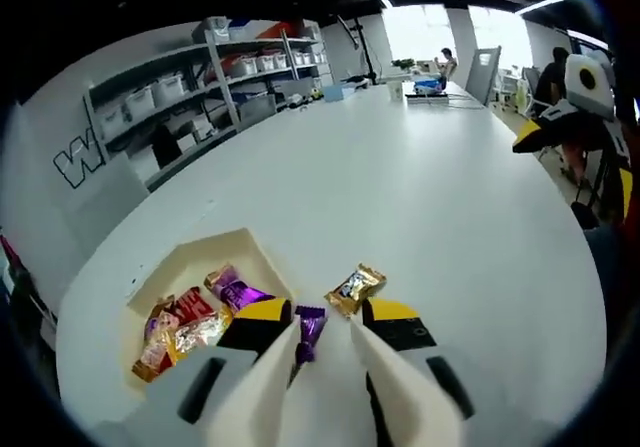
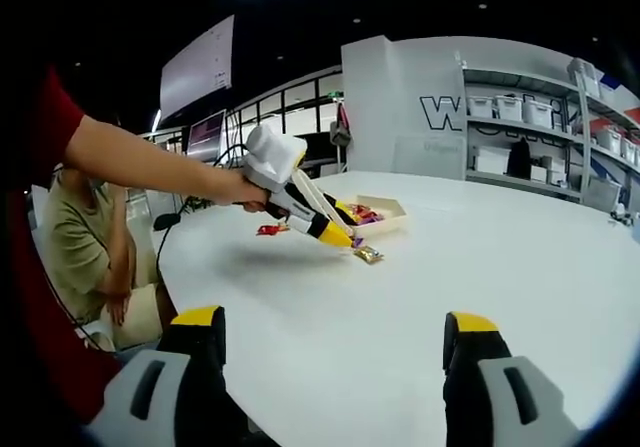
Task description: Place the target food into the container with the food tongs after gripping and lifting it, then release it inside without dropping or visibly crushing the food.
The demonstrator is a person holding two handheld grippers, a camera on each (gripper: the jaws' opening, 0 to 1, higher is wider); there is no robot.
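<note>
Pinching the food tongs [image 1: 268,389] between narrowed jaws of left gripper [image 1: 333,314], w/ tong tips closing round a purple candy [image 1: 311,325] right at table level, just beside the container [image 1: 243,243], which already holds several wrapped sweets. Can't tell if the candy is truly clamped or merely lying between the tips. Probably at the grip-and-lift step, nothing carried over yet. Risks: slick wrapper sliding out if squeeze too light; crumpling if too hard; tips apparently catching only one end of the wrapper, so likely to swing or drop on the way; nudging the gold candy [image 1: 354,288] lying just ahead on the table [image 1: 400,167]; clipping the container's near wall w/ a low carry. Right gripper [image 2: 335,362] hanging back w/ jaws wide, empty, well apart from the action. Left gripper view: candy vs. tips up close, plus contents of the container. Right gripper view: side-on look at the tongs' downward tilt, a red candy [image 2: 270,230] on the table beyond the tool, a hand [image 2: 232,189] on the left gripper, and a seated person [image 2: 95,257].
</note>
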